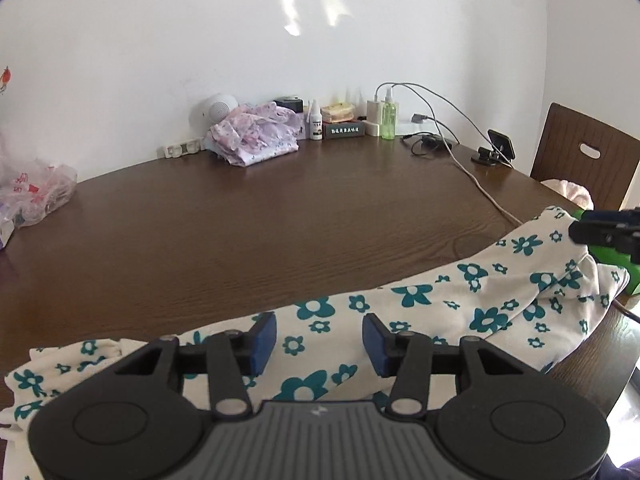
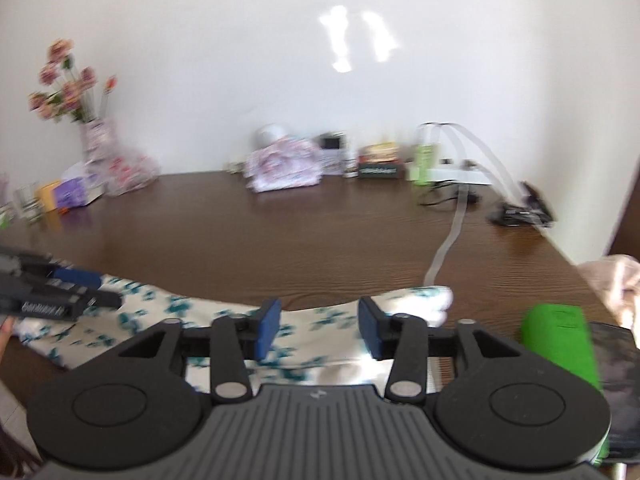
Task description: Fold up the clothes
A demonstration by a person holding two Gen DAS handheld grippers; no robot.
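The white garment with teal flowers (image 1: 420, 320) lies along the near edge of the brown table (image 1: 260, 220), stretched sideways in a long band, bunched and layered toward its right end where a fold of cloth overlaps itself. It looks partly doubled over, not a neat finished packet, so I judge there's folding left on this one, though how many folds are already in it I can't say from here. Back by the wall sits a pink-and-lilac bundle of cloth (image 1: 256, 138), lumpy; whether that one is folded or waiting, I cannot tell.

My left gripper (image 1: 319, 344) hangs low over the garment's left-middle stretch, pointing across the table, blue pads wide apart with nothing between them. My right gripper (image 2: 318, 330) is just above the right end of the cloth, fingers also spread wide and empty; that view is blurred. A green object (image 2: 560, 340) sits just right of it, a pale pink cloth (image 2: 616, 280) beyond
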